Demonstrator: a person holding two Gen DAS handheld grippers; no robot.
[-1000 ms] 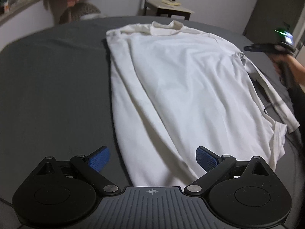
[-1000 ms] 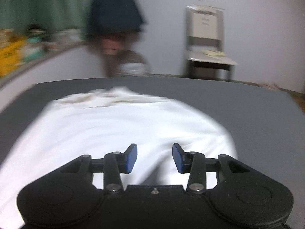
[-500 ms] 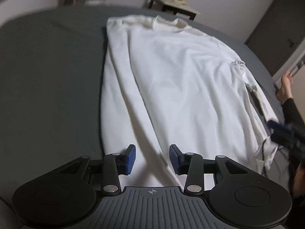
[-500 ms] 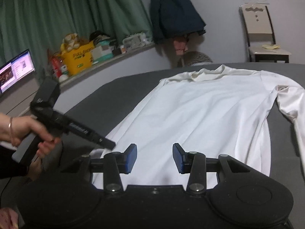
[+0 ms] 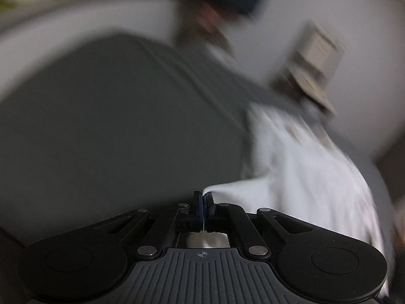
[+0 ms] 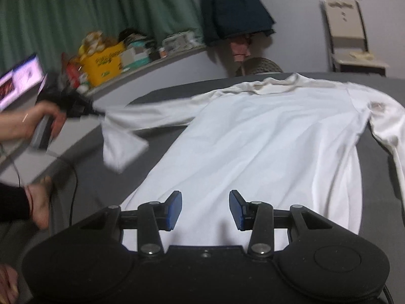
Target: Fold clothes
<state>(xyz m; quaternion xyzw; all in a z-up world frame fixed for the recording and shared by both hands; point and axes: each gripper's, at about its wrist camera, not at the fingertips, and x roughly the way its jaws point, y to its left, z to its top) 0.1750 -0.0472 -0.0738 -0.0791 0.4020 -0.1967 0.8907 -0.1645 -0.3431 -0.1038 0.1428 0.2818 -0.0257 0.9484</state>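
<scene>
A white long-sleeved shirt (image 6: 265,136) lies flat on a dark grey bed (image 6: 377,177), collar at the far end. My left gripper (image 5: 203,202) is shut on the end of the shirt's left sleeve (image 5: 235,190). In the right wrist view the left gripper (image 6: 83,106) holds that sleeve (image 6: 141,119) stretched out to the left, above the bed. My right gripper (image 6: 205,209) is open and empty, just above the shirt's hem. The left wrist view is blurred by motion.
A ledge (image 6: 141,60) with a yellow box and clutter runs along the left wall under green curtains. A chair (image 6: 349,40) stands beyond the bed's far right. A laptop screen (image 6: 17,81) is at far left. A cable (image 6: 73,187) hangs off the bed's left edge.
My left gripper has shut on the left sleeve's end and pulled it out to the left, off the shirt's body. My right gripper stays open near the hem.
</scene>
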